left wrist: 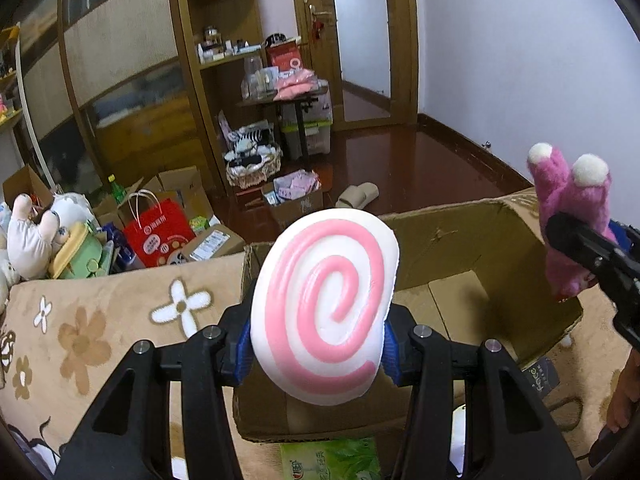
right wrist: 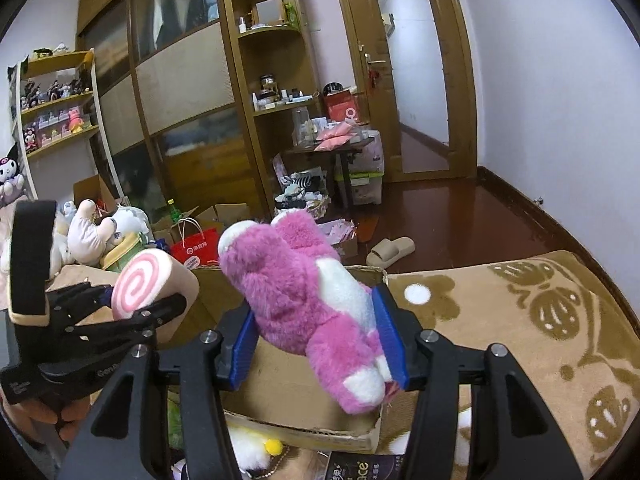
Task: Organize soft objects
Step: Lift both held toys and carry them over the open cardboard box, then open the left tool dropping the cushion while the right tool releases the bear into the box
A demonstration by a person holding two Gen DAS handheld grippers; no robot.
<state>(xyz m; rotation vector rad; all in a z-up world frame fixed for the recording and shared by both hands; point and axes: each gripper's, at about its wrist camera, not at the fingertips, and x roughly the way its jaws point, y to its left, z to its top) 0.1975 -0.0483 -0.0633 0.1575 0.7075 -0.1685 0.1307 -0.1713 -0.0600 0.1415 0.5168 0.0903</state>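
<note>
Above the empty cardboard box (left wrist: 460, 240), left gripper (left wrist: 320, 336) pinches the swirl cushion (left wrist: 326, 304); at three o'clock, right gripper (right wrist: 316, 344) pinches the pink plush (right wrist: 304, 300); neither is dropped yet.

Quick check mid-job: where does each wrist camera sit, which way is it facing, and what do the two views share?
Left wrist: on the left gripper, facing the cardboard box; it clamps the swirl cushion.
Right wrist: on the right gripper, facing the same box; it clamps the pink plush; a hand shows.
Shared: box, both toys, each other's gripper, the doorway.
</note>
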